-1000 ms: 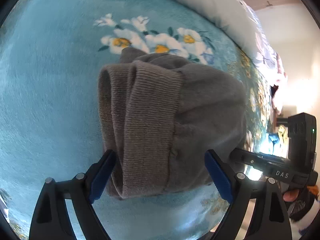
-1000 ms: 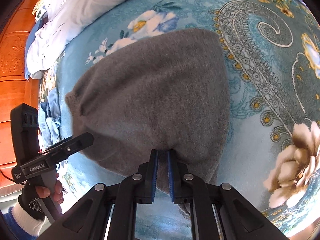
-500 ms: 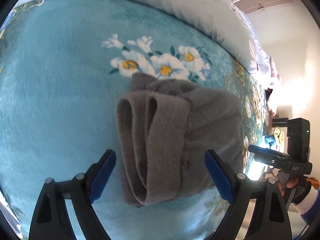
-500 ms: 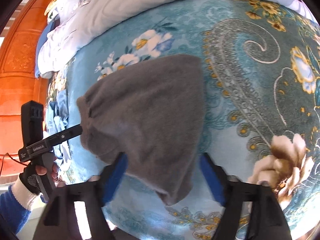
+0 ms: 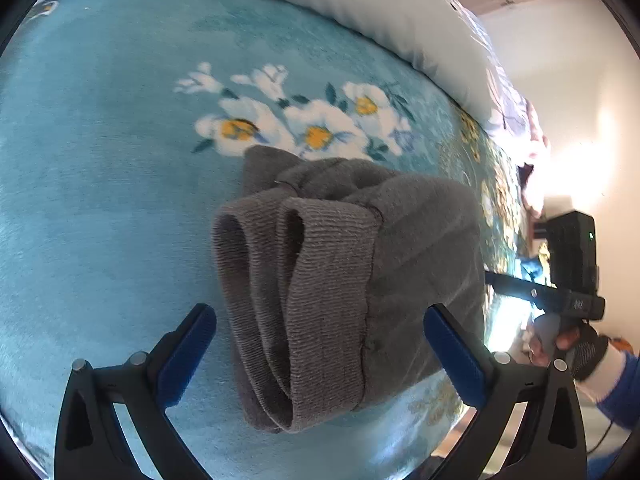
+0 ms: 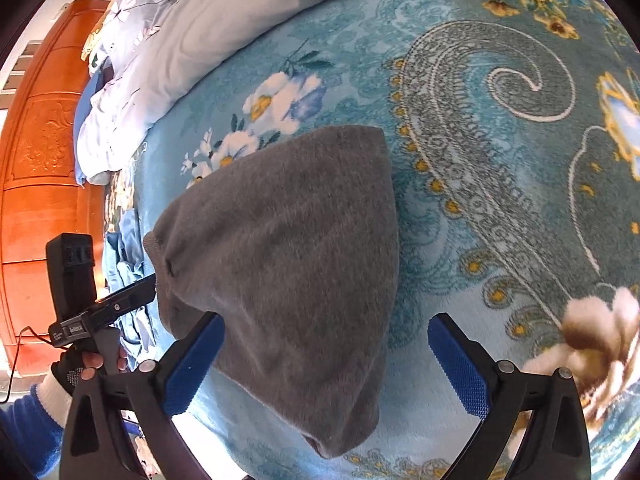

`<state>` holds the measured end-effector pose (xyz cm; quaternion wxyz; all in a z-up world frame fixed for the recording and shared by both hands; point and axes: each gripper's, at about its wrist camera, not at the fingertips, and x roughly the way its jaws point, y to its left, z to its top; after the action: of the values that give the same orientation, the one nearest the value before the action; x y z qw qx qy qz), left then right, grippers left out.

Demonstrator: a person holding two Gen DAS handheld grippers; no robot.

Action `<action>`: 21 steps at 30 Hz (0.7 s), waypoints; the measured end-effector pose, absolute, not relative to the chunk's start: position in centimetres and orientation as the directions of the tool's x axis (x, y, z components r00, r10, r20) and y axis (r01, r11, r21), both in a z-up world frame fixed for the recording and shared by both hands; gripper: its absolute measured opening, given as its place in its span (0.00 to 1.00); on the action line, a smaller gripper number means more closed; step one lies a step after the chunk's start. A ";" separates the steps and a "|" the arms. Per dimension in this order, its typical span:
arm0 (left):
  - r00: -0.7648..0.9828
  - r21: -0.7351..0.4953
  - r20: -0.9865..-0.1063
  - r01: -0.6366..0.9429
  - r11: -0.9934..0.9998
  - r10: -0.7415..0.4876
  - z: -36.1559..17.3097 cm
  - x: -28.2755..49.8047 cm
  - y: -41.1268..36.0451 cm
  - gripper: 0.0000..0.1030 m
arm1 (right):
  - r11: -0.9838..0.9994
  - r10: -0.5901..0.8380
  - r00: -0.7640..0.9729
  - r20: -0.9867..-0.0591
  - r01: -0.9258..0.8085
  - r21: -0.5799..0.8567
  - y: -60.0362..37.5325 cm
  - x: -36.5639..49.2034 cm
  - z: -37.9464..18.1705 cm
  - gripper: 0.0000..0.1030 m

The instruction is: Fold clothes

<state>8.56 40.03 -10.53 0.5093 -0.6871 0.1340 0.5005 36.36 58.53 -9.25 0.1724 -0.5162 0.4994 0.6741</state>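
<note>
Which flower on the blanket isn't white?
The brown flower by the right tongs; the white flowers beyond the grey garment have yellow centres.

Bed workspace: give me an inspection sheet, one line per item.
Surface: blue floral blanket over the bed.
Job's things: grey garment folded into a compact bundle, ribbed hem layers facing the left camera, lying flat.
Clutter: crumpled blue cloth at the bed's edge.
Grippers: left tool and right tool both opening, wide apart; pads clear of the garment, nothing gripped.
Cables: thin dark wire trailing by the left tool.
Surroundings: pale quilt bunched behind, orange wooden panel, white wall.
</note>
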 end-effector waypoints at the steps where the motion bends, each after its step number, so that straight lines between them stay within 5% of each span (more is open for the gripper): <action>1: 0.473 -0.572 -0.820 -0.695 -0.435 0.323 -10.7 8.7 40.2 1.00 | -0.443 -0.282 -0.419 -0.863 -0.741 0.505 58.6 36.3 -9.5 1.00; 21: 0.585 -0.634 -0.768 -0.639 -0.435 0.260 -14.3 8.4 41.8 1.00 | -0.403 -0.461 -0.484 -0.744 -0.633 0.661 59.1 34.6 -13.9 1.00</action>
<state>8.43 41.79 -14.34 0.5154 -0.7259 0.1305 0.4364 34.61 59.09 -13.88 0.0642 -0.5039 0.5425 0.6690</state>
